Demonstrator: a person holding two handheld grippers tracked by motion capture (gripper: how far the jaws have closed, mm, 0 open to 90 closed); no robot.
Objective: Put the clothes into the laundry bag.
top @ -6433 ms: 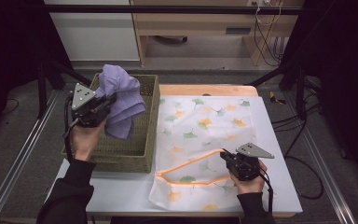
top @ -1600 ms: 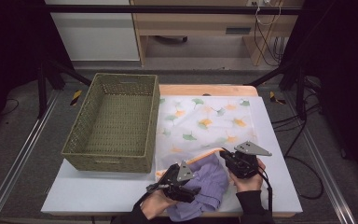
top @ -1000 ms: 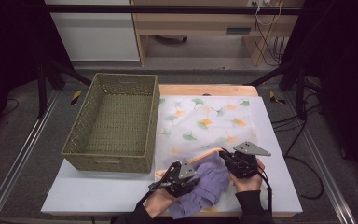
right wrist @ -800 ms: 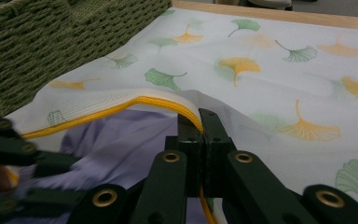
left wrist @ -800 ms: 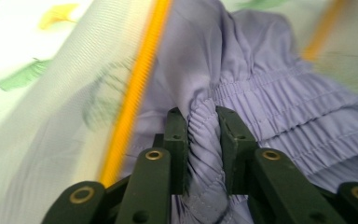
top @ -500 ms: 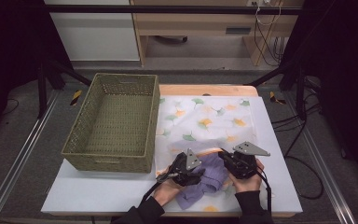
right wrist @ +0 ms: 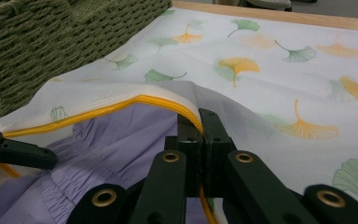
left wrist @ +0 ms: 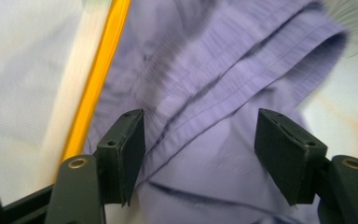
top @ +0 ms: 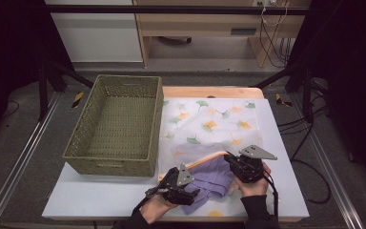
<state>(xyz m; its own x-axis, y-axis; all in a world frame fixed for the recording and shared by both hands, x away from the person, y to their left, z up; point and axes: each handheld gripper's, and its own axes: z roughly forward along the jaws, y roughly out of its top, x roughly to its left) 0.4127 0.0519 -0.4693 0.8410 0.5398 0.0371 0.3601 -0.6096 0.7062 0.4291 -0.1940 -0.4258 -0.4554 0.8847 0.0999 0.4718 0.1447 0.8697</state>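
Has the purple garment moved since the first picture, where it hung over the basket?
Yes. The purple garment has left the wicker basket and now lies at the table's near edge, partly inside the mesh bag.

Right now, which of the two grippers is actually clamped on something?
The right gripper: its jaws are shut on the yellow-edged rim of the mesh laundry bag. The left gripper has jaws spread, just opened, above the purple garment.

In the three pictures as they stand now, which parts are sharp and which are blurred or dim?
Left gripper view: the purple garment and yellow zip edge are smeared, while the black jaws stay crisp. Right gripper view: the shut jaws and mesh bag nearby are sharp, the wicker basket softer. High view: the table is evenly lit, its surroundings dark.
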